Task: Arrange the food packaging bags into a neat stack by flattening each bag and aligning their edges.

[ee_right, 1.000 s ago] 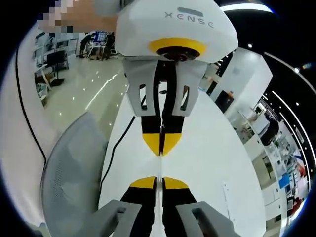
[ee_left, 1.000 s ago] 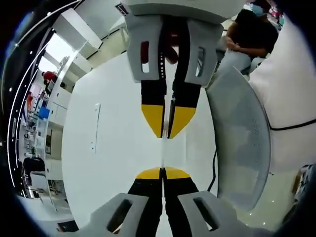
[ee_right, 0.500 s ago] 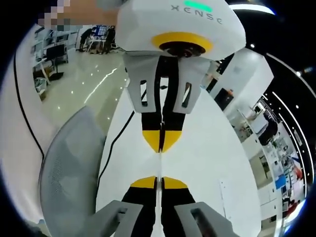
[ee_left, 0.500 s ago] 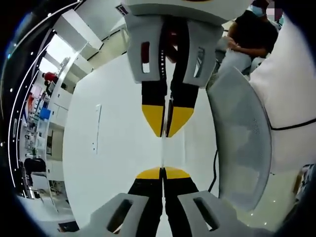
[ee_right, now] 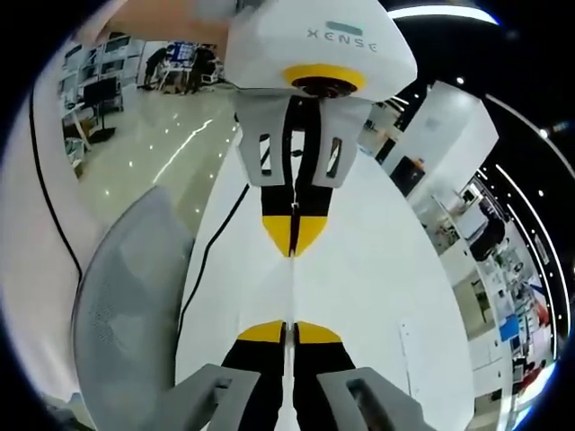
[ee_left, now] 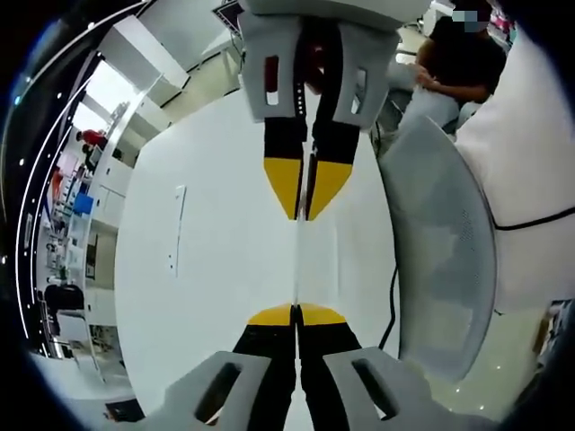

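Over smooth white table (ee_left: 207, 269), yellow-tipped grippers (ee_left: 296, 316) meet

So the two tongs face each other tip to tip over the table (ee_left: 216, 269): the left gripper (ee_left: 296, 313) sits at the bottom of its own view, the right gripper (ee_left: 306, 190) straight ahead. A mesh chair (ee_left: 445, 260) stands just right of the left gripper, cable (ee_left: 390, 305) hanging between.
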{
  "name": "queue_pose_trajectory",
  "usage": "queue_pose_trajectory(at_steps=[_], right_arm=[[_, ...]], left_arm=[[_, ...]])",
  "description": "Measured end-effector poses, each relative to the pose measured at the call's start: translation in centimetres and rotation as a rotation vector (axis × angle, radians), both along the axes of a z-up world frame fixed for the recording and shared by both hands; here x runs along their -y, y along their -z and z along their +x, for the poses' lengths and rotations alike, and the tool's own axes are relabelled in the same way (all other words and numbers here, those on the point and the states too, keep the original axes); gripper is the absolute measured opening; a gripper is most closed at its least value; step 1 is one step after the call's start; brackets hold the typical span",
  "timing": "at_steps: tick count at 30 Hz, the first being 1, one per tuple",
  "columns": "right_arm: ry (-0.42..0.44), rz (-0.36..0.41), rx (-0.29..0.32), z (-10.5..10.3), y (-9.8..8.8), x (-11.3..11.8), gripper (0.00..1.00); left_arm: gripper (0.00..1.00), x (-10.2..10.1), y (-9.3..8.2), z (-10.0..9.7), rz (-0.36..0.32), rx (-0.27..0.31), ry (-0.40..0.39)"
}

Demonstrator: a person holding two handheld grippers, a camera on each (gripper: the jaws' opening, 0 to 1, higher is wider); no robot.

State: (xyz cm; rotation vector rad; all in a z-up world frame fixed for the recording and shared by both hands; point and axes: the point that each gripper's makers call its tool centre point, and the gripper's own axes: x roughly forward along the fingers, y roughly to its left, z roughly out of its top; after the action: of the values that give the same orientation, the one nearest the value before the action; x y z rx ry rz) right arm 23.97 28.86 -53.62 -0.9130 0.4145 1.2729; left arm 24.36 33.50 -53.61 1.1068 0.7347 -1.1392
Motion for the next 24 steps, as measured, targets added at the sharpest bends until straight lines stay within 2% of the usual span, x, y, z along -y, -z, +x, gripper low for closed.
queue_pose_trajectory(at_steps=[24], right_arm=[[0.019,-0.009,-0.006,-0.3,0.2,1.4,0.00]], left_arm=[[0.00,0.1,0.1,-0.1,-0.011,0.001,0.001]])
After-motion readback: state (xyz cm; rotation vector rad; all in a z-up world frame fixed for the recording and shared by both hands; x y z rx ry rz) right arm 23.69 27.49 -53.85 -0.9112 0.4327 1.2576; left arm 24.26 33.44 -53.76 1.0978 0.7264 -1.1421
